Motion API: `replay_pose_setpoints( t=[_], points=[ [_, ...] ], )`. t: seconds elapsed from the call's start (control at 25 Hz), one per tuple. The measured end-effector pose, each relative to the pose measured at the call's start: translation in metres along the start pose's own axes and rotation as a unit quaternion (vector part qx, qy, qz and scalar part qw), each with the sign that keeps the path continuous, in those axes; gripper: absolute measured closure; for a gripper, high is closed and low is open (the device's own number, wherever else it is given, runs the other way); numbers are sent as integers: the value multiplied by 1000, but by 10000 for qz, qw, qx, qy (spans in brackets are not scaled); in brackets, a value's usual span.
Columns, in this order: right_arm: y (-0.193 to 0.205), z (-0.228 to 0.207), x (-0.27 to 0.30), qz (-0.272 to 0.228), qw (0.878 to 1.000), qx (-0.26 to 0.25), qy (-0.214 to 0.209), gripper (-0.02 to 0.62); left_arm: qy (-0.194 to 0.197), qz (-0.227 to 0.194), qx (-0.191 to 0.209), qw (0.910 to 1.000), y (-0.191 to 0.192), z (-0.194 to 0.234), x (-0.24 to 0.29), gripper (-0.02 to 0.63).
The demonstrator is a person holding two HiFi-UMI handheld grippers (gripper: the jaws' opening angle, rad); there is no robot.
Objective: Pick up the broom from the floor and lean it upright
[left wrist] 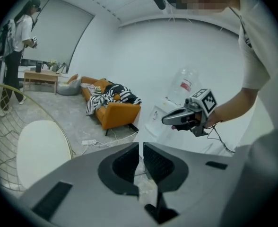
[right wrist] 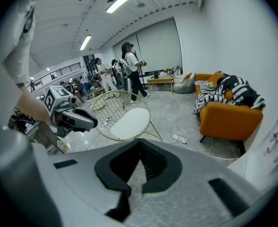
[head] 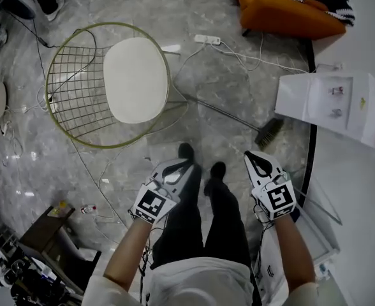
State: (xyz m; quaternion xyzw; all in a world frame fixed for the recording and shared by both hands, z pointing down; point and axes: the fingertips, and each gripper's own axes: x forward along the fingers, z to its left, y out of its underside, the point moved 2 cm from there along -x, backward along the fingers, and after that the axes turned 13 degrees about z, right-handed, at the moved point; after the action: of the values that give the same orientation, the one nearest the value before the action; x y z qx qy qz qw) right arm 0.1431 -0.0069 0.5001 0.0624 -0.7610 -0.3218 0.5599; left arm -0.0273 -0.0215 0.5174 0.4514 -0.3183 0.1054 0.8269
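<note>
The slim metal-handled broom with dark bristles (head: 268,133) is lying on the grey marble floor (head: 136,5), just ahead of the white right gripper (head: 258,159). The white left gripper (head: 180,167) is hovering further left. Both pairs of jaws are standing closed, gripping nothing.

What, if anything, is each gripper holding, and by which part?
Nothing is held. The fingers of the left gripper and the right gripper have nothing between them, and the broom lies untouched on the floor.
</note>
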Motion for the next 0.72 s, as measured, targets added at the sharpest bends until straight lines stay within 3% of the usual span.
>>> replay_pose_setpoints(
  t=[0.48, 0.6, 0.72],
  points=[
    [70, -57, 161, 260, 9984, -4, -510, 595, 56, 64, -878, 9961, 77, 65, 114, 577],
    [95, -75, 201, 423, 9977, -231, -476, 595, -57, 84, -845, 9964, 100, 80, 149, 577],
    [121, -91, 244, 545, 9965, -428, -462, 595, -6, 83, -1152, 9933, 118, 96, 180, 577]
  ],
)
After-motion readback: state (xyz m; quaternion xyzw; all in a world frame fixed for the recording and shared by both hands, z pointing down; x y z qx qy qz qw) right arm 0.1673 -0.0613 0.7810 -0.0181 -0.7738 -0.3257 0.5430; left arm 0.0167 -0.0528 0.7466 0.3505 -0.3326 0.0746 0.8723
